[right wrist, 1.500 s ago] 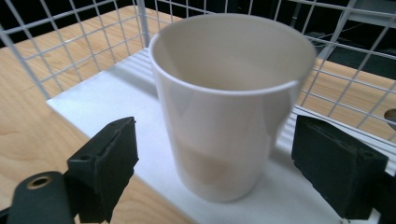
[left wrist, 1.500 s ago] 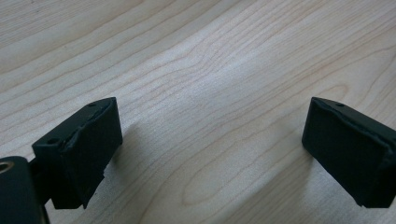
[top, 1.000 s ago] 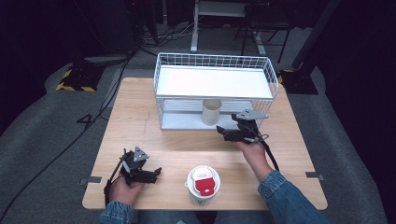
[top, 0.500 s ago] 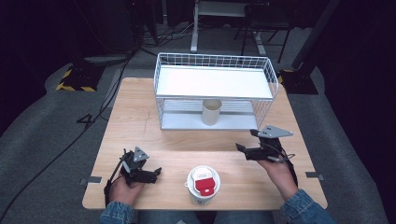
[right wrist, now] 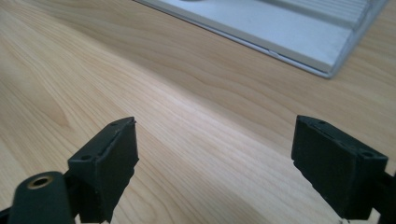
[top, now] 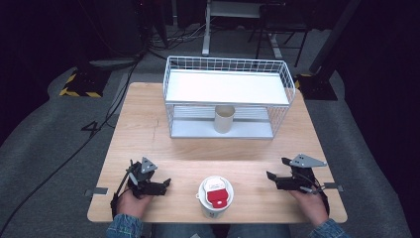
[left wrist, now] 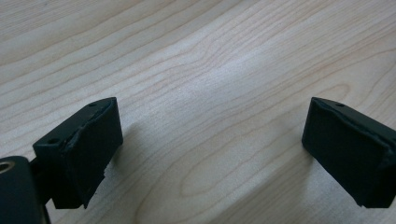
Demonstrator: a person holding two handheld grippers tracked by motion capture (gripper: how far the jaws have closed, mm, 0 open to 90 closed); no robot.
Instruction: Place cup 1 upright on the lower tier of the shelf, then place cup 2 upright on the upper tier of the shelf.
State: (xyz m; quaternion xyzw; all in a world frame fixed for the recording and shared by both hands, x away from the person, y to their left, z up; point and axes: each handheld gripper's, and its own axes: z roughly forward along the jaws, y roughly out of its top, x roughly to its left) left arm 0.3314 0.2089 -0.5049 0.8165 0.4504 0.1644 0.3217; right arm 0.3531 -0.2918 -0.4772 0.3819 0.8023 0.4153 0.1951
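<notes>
A: Where does the cup with the red lid [top: 215, 196] sit?

B: At the near edge of the table [top: 148, 129], upright, midway between the two hands. Neither tool touches it. I take it for the thing about to be handled, since it stands nearest both of them.

A: And the left gripper [top: 159, 185]?

B: It rests low on the wood just left of the cup, its tips pointing toward it. Its own view has the two jaws wide apart with bare wood grain between them, so it holds nothing.

A: The right gripper [top: 273, 177]?

B: The same on the other side: spread wide, empty, aimed inward across the table, a little farther from the cup. Its view takes in the near edge of the rack's base.

A: Why the wide spread?

B: Likely to be ready for the cup's body, which is broad.

A: And the rack?

B: The white wire rack [top: 228, 64] stands at the far side, with a paper cup [top: 224, 119] upright on its lower level, well apart from the hands.
</notes>
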